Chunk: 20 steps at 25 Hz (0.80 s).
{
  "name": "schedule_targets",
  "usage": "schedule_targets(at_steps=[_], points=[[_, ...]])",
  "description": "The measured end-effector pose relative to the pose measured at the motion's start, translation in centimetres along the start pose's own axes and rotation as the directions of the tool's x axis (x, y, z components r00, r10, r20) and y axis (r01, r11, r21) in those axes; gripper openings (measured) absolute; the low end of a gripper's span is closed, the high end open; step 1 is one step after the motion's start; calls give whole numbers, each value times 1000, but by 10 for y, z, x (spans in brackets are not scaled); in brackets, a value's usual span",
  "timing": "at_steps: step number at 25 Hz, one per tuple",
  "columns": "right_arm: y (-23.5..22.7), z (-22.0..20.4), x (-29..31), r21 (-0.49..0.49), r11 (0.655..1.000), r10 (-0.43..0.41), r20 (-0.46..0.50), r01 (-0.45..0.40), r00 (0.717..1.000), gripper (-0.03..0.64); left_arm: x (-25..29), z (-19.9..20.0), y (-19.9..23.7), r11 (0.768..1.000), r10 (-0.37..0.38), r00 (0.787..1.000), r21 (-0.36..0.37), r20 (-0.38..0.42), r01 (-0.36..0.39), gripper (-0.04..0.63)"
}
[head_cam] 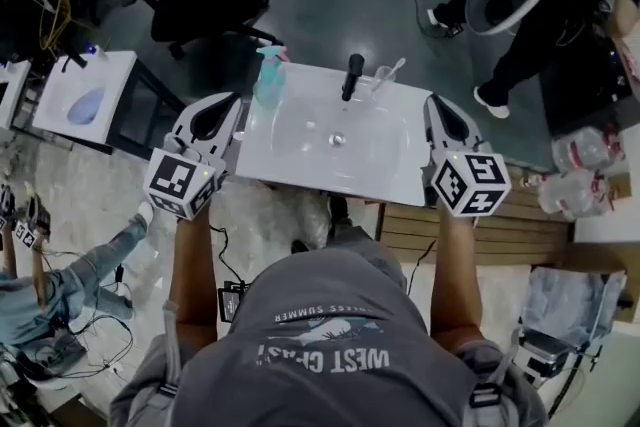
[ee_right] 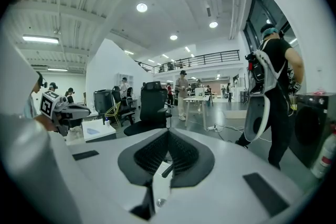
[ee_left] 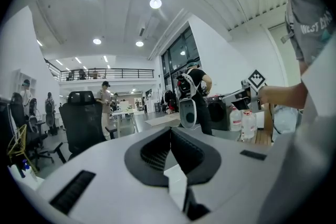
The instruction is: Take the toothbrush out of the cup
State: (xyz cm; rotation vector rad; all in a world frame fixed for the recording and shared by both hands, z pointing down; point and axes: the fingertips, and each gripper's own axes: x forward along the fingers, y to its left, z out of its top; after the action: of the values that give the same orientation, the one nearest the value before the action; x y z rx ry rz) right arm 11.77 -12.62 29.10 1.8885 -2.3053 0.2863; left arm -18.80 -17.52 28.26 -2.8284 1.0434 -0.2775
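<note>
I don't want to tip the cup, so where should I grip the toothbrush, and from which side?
Grip the pale toothbrush by its free end above the clear cup, probably from the right with the right hand-held gripper: it leans out that way.

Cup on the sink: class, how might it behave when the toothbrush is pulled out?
The cup looks clear and thin: probably light, apt to tip. The toothbrush leans on its rim, so sideways pulls may topple it.
</note>
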Motion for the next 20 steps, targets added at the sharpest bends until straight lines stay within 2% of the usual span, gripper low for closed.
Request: schedule_targets(at_steps=[11,20], points=[[-54,-7,67,37,999,8,-25,-7,1000,11,29,-23,14,998,46,996,-28,-72,-48,0],[-92,-39,122,77,997,4,-84,2,996,12,55,-56,19,996,50,988,-63,-148,-59,0]])
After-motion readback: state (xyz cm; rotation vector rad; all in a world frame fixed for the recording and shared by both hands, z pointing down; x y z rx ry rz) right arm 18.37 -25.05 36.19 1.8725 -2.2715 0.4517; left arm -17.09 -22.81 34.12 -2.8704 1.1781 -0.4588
